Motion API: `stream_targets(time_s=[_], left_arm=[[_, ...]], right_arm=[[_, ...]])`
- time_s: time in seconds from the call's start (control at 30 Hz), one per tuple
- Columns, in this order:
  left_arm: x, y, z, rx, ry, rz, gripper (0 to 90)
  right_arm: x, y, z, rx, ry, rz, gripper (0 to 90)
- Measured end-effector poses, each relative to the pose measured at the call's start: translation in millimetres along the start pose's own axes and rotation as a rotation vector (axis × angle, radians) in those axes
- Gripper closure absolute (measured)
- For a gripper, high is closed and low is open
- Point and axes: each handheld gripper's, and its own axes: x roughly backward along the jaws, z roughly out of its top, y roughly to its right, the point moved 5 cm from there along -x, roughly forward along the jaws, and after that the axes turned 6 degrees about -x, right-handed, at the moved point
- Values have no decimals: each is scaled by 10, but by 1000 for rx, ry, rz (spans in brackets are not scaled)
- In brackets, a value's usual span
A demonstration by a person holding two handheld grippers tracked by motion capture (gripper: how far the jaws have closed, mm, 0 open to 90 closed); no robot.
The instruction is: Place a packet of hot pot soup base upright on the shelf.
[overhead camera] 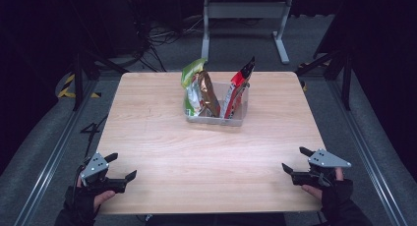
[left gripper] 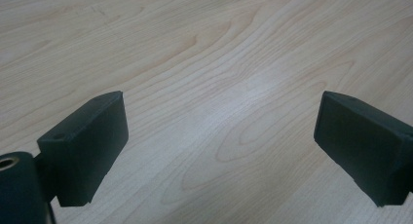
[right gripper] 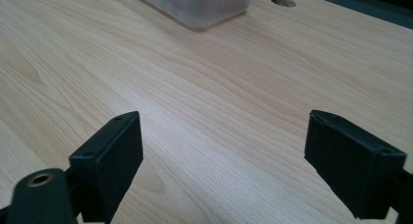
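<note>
At the near edge of the wooden table we see two gloved hands, each holding a two-jaw gripper. The left gripper sits at the near left corner, its jaws spread wide and holding nothing; in the left gripper view the two black jaws stand far apart over bare wood grain. The right gripper sits at the near right corner, likewise released, with its jaws apart and nothing between them; the right gripper view shows the same wide gap above the tabletop. A grey three-cornered plate tops each tool.

Between the grippers and the middle of the table we find only bare board. Farther off, at the far centre and well apart from both grippers, stands a clear plastic bin. Three snack packets stand upright in it: a green packet at the left, a brown packet just beside it and leaning against it, and a red packet at the right, tilted toward the far right. In the right gripper view the bin's near corner appears at the top, with a round hole in the tabletop to its right.

Beyond the table we see a grey frame on the floor and loose cables to its left.
</note>
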Motion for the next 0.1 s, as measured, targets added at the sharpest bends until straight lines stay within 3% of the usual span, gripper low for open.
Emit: stream_targets(time_s=[0.1], left_arm=[[-10, 2, 8, -7, -3, 0, 63]], right_arm=[[10, 1, 8, -2, 5, 2, 150]])
